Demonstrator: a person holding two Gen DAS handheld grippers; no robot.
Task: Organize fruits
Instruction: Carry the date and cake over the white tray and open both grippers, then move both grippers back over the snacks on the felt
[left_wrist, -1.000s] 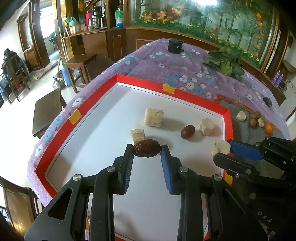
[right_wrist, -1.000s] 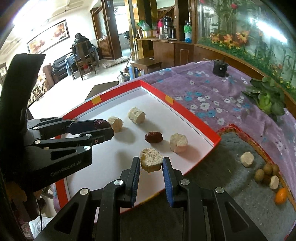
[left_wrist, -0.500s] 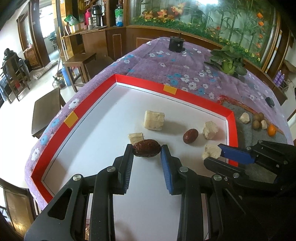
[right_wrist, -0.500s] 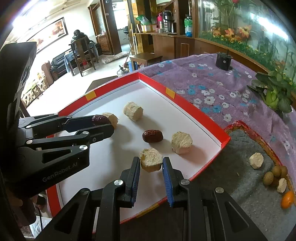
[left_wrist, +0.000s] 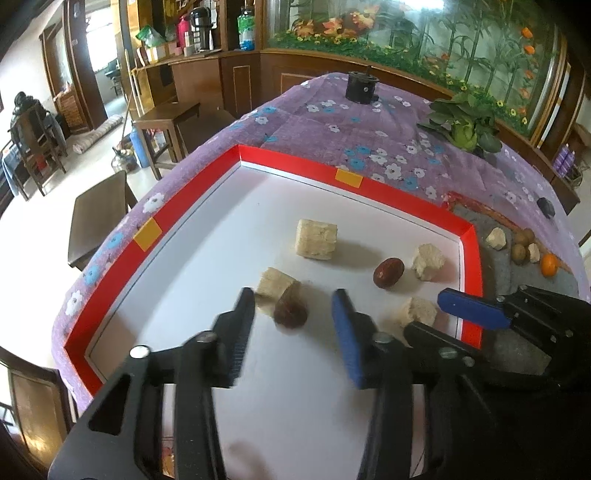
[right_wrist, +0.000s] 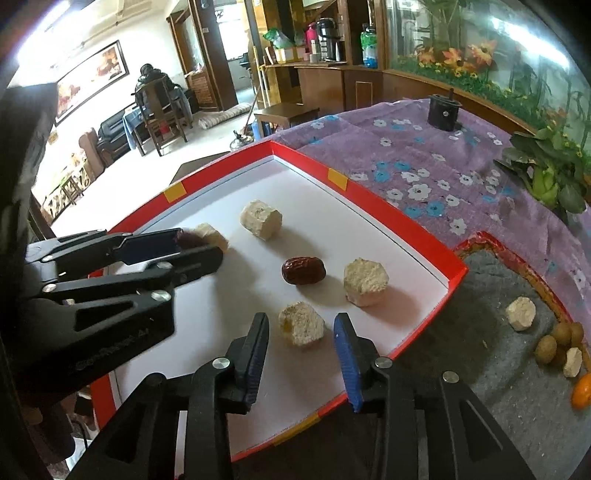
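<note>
A: Left gripper (left_wrist: 293, 308) over the white floor of the red-rimmed tray (left_wrist: 291, 162), jaws opening, both pads clear of the dark red date (left_wrist: 290, 312) lying blurred between them on the tray

B: And beside that date?

A: Touching a pale cut chunk (left_wrist: 275, 286) just behind it, toward the left finger. Farther back a bigger pale block (left_wrist: 316, 239), well apart

B: Right gripper (right_wrist: 301, 341)?

A: Jaws opening too, no longer pressing. Between them a crumbly pale piece (right_wrist: 301, 324), resting on the tray near its front rim, small gaps on both sides

B: Rest of the tray?

A: A second red date (right_wrist: 303, 270) near the middle, just beside another pale piece (right_wrist: 365, 281) toward the right rim

B: Outside the tray?

A: On the grey mat (right_wrist: 491, 332) to the right: one pale chunk (right_wrist: 521, 313) alone, then a cluster of small brown round fruits (right_wrist: 554, 343) with a pale bit (right_wrist: 572, 361) and an orange fruit (right_wrist: 583, 391) at the edge. Purple flowered cloth (right_wrist: 424, 166) under everything, leafy greens (right_wrist: 546, 173) and a small black cylinder (right_wrist: 444, 112) farther back
</note>
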